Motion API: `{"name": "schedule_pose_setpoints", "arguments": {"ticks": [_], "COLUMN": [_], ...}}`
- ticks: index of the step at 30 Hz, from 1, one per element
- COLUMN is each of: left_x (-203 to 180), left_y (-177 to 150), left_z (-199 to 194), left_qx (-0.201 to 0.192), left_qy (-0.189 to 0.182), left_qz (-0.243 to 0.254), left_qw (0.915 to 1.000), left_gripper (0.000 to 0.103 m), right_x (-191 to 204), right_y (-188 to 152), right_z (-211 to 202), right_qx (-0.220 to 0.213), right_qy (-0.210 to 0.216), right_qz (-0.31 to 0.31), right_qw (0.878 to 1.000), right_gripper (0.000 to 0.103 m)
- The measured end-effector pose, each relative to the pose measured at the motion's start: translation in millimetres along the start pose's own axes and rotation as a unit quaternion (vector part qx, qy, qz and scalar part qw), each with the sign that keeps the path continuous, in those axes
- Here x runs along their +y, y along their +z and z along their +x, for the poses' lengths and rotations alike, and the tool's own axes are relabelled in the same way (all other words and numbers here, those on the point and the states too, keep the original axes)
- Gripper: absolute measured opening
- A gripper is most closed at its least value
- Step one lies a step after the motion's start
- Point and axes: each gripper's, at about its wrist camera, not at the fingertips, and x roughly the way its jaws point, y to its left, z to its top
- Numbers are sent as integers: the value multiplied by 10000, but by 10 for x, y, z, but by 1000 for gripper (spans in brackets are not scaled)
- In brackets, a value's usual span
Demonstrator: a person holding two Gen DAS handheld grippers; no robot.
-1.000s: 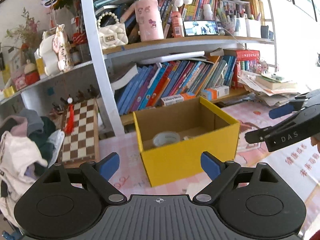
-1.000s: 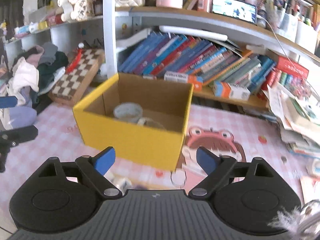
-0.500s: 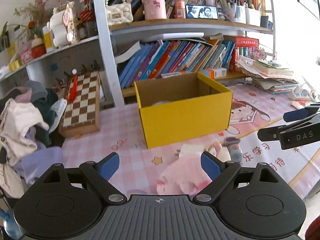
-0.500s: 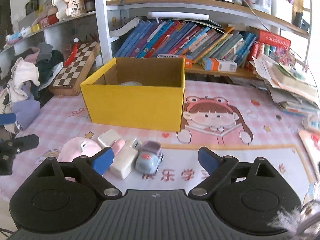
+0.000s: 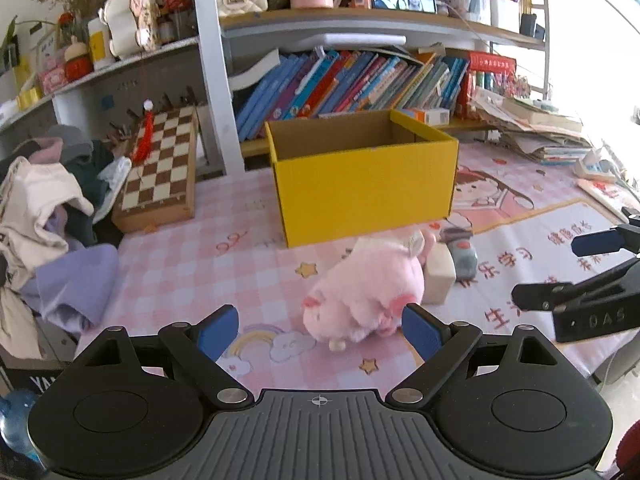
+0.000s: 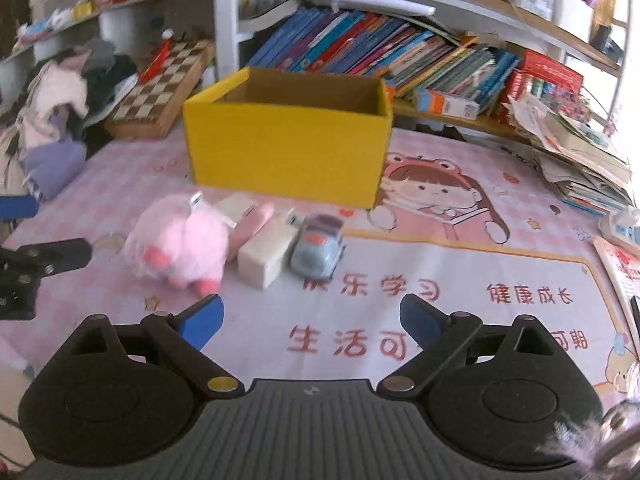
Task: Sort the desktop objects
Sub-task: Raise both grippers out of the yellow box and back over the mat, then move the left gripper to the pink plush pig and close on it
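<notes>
A pink plush pig (image 5: 364,284) lies on the pink mat in front of the yellow cardboard box (image 5: 364,184). A white block (image 5: 440,276) and a grey-blue toy car (image 5: 462,252) lie to its right. My left gripper (image 5: 319,330) is open, low over the mat, with the pig just ahead between its blue fingertips, apart from both pads. My right gripper (image 6: 311,318) has its jaws opening, with nothing between them. The car (image 6: 320,248), block (image 6: 266,256) and pig (image 6: 180,240) lie a little ahead of it. The box (image 6: 288,152) stands behind them, its inside hidden.
A chessboard (image 5: 160,164) leans at the left beside a pile of clothes (image 5: 48,208). Shelves of books (image 5: 340,80) run behind the box. Stacked papers (image 6: 580,160) crowd the right. Each gripper shows at the side of the other's view.
Both grippers have drawn back from above the box and sunk toward the mat. The box's inside has gone out of sight; the pig, block and car have come into view.
</notes>
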Motion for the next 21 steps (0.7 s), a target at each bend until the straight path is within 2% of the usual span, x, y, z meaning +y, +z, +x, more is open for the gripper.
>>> {"name": "schedule_pose_setpoints", "arguments": {"ticks": [7, 10, 16, 21], "left_x": [-105, -115, -93, -125], "left_y": [-94, -109, -104, -78], "left_z": [85, 96, 129, 144], "left_qx": [288, 327, 387, 331], "left_qy": [-174, -195, -207, -266], "left_qz": [182, 208, 96, 115], "left_qw": [9993, 9991, 9990, 9990], "left_gripper": [91, 91, 91, 91], "right_x": [150, 176, 170, 159], "right_y": [-108, -134, -111, -70], "right_z": [116, 128, 153, 126], "right_qx": [544, 652, 646, 464], "right_qy": [118, 125, 112, 49], "right_qz": [-261, -306, -337, -423], "right_qw": [9981, 9973, 9973, 9980], "right_gripper": [98, 98, 98, 98]}}
